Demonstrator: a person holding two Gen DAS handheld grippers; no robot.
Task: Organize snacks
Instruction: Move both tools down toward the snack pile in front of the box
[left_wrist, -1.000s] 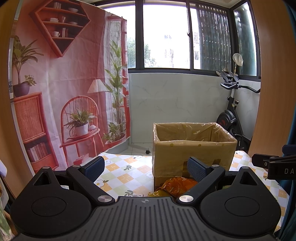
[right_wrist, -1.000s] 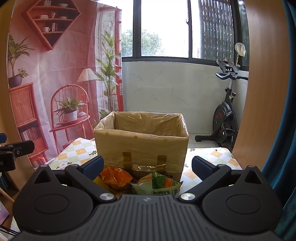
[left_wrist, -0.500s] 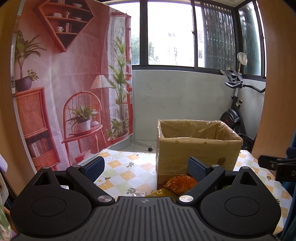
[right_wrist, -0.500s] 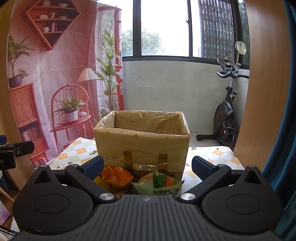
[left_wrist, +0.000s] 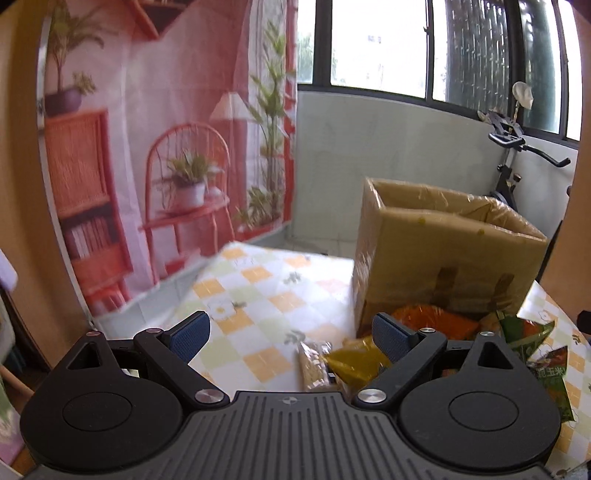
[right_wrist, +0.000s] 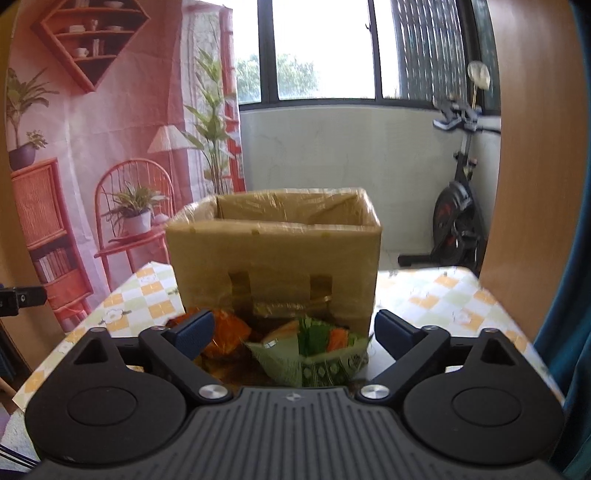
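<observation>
The right gripper (right_wrist: 293, 330), jaws wide but just narrowing, frames the green snack bag (right_wrist: 314, 360) without pressing it; the left gripper (left_wrist: 291, 334) stands wide and holds nothing. One cardboard box (right_wrist: 273, 258) stands on the desk (right_wrist: 436, 299), interior hidden. Four snack packs lie before it: orange (left_wrist: 432, 319), yellow (left_wrist: 354, 360), clear (left_wrist: 314, 363), green.

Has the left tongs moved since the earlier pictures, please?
Yes. The left tongs has dipped toward the snack packets: the cardboard box sits higher and larger in its view, and more packets now show.
</observation>
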